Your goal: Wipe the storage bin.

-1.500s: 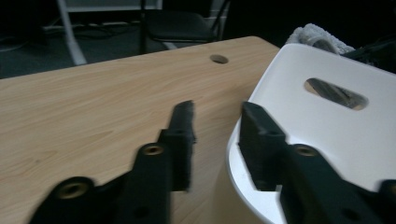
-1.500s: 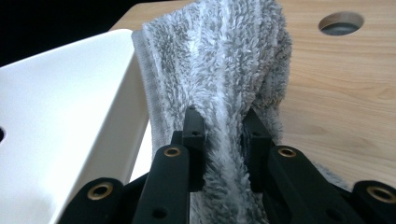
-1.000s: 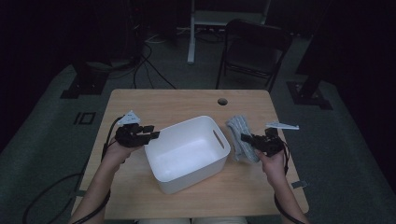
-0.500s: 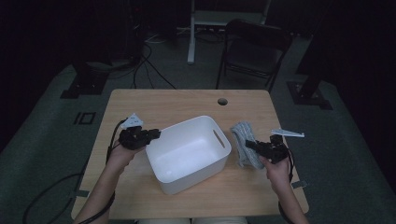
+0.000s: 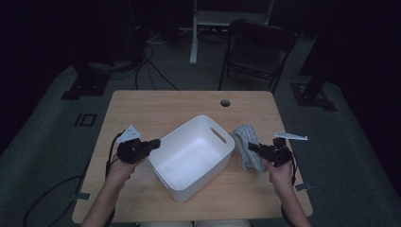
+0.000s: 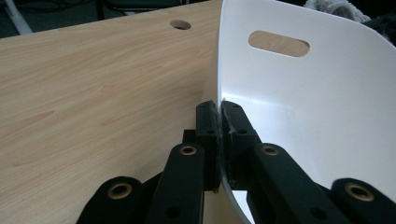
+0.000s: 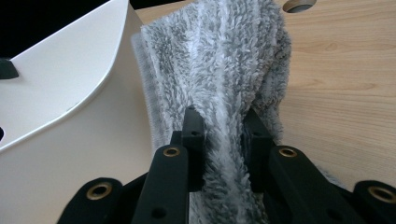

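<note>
L gripper (image 6: 218,140) was clamped on the white bin's (image 5: 191,158) rim w/ jaws just closed, R gripper (image 7: 219,140) pinched the grey towel (image 5: 249,146) beside it; steady bin, lift towel over w/o snagging.

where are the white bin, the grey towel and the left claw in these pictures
white bin (image 5: 176,185), high view, on its near outer wall
grey towel (image 7: 224,60), right gripper view, on the fluffy upper part beyond the jaws
left claw (image 6: 219,108), left gripper view, at the tips, which pinch the bin's rim
</note>
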A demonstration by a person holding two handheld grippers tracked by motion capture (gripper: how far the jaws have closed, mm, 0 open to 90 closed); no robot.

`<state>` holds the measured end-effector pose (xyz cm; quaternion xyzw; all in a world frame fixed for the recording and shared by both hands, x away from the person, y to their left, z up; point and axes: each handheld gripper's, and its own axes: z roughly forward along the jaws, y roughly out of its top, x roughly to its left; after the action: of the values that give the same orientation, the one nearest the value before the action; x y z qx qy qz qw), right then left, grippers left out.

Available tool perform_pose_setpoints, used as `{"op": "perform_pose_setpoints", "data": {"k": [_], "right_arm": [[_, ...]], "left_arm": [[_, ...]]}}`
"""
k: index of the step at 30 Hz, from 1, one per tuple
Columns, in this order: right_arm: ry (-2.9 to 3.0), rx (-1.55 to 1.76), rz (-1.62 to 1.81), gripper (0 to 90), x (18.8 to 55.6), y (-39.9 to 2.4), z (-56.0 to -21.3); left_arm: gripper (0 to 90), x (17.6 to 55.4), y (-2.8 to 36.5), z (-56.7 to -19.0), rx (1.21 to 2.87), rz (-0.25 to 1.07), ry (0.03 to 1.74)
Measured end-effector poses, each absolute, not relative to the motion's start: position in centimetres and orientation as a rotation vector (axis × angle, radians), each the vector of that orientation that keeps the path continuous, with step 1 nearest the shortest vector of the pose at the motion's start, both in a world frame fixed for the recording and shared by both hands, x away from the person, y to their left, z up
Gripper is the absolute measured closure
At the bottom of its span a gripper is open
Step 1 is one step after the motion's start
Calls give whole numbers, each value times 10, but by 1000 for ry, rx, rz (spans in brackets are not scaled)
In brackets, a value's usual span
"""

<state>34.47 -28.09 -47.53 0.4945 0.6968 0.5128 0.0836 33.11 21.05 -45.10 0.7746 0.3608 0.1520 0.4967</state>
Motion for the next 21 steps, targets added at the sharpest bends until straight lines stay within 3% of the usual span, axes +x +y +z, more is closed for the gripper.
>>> {"op": "perform_pose_setpoints", "data": {"k": [4,7,10,15,21], "right_arm": [[2073,1474,1538,760,344,-283,-474],[2062,1470,1545,760,343,-285,-472],[2055,1476,1547,760,343,-286,-473],[2059,1483,1542,759,343,-286,-474],[2055,1486,1544,759,342,-287,-475]], "left_arm": [[778,334,214,-447,1869,369,858],[614,339,214,-440,1883,391,869],[577,345,209,-435,1931,373,848],[599,355,199,-435,2012,331,839],[737,356,198,-440,2020,314,862]]}}
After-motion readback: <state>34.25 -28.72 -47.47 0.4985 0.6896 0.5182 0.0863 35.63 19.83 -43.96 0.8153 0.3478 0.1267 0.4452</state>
